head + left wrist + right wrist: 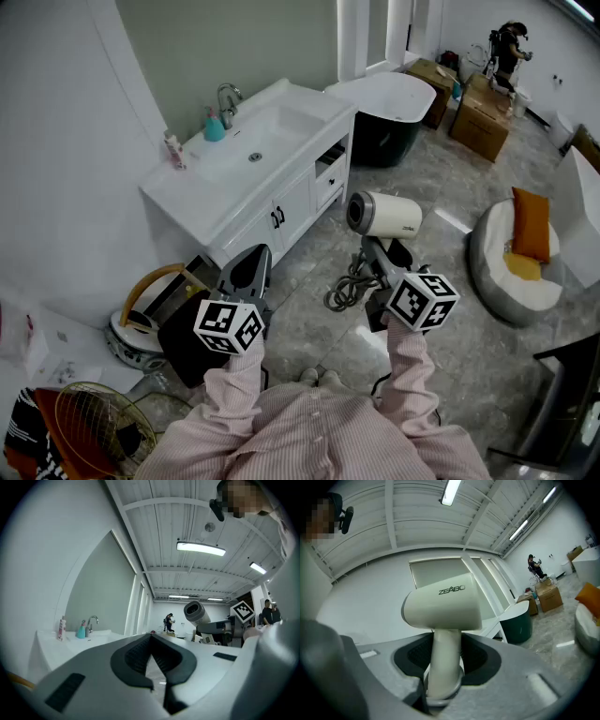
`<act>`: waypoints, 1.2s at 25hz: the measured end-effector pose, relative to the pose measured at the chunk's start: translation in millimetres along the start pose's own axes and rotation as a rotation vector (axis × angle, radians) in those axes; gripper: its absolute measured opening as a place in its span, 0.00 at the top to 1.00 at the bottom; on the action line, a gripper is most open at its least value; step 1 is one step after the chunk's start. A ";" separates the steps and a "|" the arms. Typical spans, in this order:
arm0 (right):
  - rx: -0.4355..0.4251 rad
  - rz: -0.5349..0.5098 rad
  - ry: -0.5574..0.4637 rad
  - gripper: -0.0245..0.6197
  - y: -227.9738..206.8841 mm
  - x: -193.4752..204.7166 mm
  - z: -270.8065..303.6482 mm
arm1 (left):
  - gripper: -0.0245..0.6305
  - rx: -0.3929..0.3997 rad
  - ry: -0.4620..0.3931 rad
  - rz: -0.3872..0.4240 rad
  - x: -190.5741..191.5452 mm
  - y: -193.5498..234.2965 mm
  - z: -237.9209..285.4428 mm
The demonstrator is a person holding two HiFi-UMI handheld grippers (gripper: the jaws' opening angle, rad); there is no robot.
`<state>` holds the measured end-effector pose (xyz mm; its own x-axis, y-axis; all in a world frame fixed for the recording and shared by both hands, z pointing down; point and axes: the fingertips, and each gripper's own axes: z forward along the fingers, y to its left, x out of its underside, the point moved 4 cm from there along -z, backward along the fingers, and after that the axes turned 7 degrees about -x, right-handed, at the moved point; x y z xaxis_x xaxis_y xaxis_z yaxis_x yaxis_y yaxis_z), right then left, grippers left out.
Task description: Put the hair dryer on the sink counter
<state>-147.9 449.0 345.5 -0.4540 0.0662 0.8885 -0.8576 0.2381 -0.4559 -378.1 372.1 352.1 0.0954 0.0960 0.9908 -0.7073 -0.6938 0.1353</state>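
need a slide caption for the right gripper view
Right gripper clamped on the handle of a cream hair dryer, held upright.

Bright, even indoor light through fisheye lenses.
Ceiling strip lamps (200, 548) glare white; shadows on the floor (309, 328) are soft; both gripper views bend strongly and go black at the corners; the left tongs (151, 641), close up, look blurred.

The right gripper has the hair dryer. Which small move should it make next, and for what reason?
Probably carry the hair dryer forward and to the left, toward the sink counter. The right gripper is closed on the dryer's handle, but the dryer hangs over the floor, apart from the counter, and its cord dangles below. The counter's near end looks bare.
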 end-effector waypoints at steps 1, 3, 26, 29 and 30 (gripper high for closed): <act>-0.001 0.001 -0.001 0.72 -0.9 -0.5 -0.1 | 0.97 0.001 0.002 -0.002 0.5 -0.4 0.7; -0.001 0.004 -0.002 0.72 -2.8 -1.3 -1.5 | 0.97 0.004 0.007 -0.004 1.6 -2.0 1.7; 0.003 -0.010 -0.009 0.72 -54.1 -17.8 -11.2 | 0.97 0.026 0.014 -0.025 18.6 -38.1 51.2; 0.009 -0.009 -0.009 0.72 -66.5 -21.4 -1.3 | 0.96 0.026 0.020 -0.029 21.8 -34.7 68.0; 0.010 -0.008 -0.008 0.72 -71.4 -21.9 2.5 | 0.96 0.027 0.021 -0.030 22.8 -33.3 74.6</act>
<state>-77.3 428.1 358.5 -0.4492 0.0569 0.8916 -0.8635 0.2286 -0.4496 -300.1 344.1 370.4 0.1016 0.1319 0.9860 -0.6853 -0.7093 0.1655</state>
